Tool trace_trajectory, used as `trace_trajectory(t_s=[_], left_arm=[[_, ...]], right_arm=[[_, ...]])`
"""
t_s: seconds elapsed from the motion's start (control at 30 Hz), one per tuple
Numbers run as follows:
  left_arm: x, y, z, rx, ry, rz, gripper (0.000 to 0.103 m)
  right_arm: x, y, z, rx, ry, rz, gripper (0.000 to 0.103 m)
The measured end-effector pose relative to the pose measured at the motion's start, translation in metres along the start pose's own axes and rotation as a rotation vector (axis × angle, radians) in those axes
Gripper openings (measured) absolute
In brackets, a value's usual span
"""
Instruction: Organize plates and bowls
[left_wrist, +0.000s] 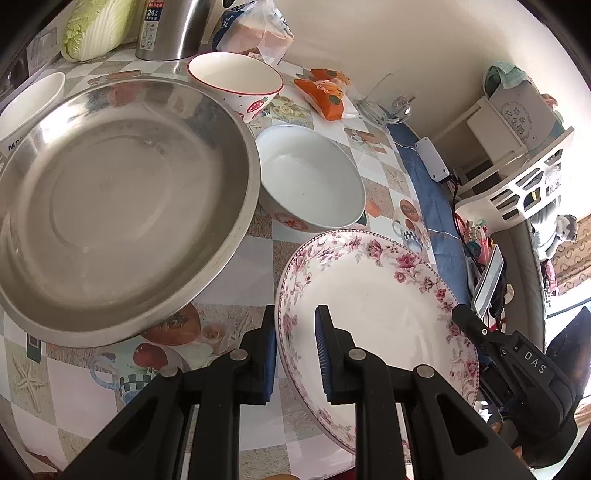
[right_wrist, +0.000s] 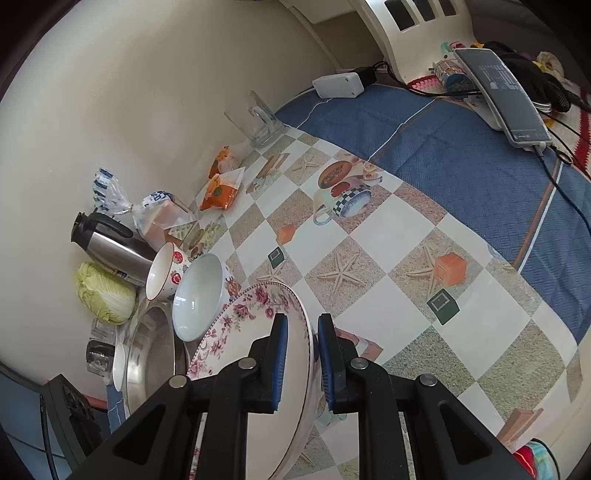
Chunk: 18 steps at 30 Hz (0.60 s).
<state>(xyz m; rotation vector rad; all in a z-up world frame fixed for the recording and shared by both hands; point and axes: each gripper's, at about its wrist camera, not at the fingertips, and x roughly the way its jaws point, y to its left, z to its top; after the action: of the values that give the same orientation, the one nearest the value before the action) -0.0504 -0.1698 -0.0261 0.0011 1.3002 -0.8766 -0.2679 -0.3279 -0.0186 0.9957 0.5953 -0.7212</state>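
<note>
A white plate with a pink floral rim (left_wrist: 369, 295) hangs tilted just above the checkered tablecloth, gripped from both sides. My left gripper (left_wrist: 295, 332) is shut on its left rim. A finger (left_wrist: 469, 321) of my right gripper clamps the opposite rim. In the right wrist view my right gripper (right_wrist: 301, 354) is shut on the plate (right_wrist: 251, 325), whose edge runs between the blue pads. Beyond the plate sit a plain white bowl (left_wrist: 314, 184), a red-rimmed bowl (left_wrist: 236, 77) and a wide steel basin (left_wrist: 110, 206). Another white bowl (left_wrist: 29, 99) peeks out behind the basin.
Along the wall stand a steel thermos (left_wrist: 170, 29), a cabbage (left_wrist: 96, 29), a bag of bread (left_wrist: 255, 33), orange packets (left_wrist: 325, 92) and a glass mug (left_wrist: 384, 99). A blue cloth (right_wrist: 443, 155) to the right carries a white box (right_wrist: 338, 85), cables and a phone (right_wrist: 502, 96).
</note>
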Motion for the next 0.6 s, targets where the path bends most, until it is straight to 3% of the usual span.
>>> trace_trajectory(t_s=[0.6], left_arm=[[-0.025, 0.008, 0.009, -0.003, -0.090, -0.024, 0.020]], right_arm=[[-0.001, 0.016, -0.003, -0.043, -0.026, 0.024, 0.018]])
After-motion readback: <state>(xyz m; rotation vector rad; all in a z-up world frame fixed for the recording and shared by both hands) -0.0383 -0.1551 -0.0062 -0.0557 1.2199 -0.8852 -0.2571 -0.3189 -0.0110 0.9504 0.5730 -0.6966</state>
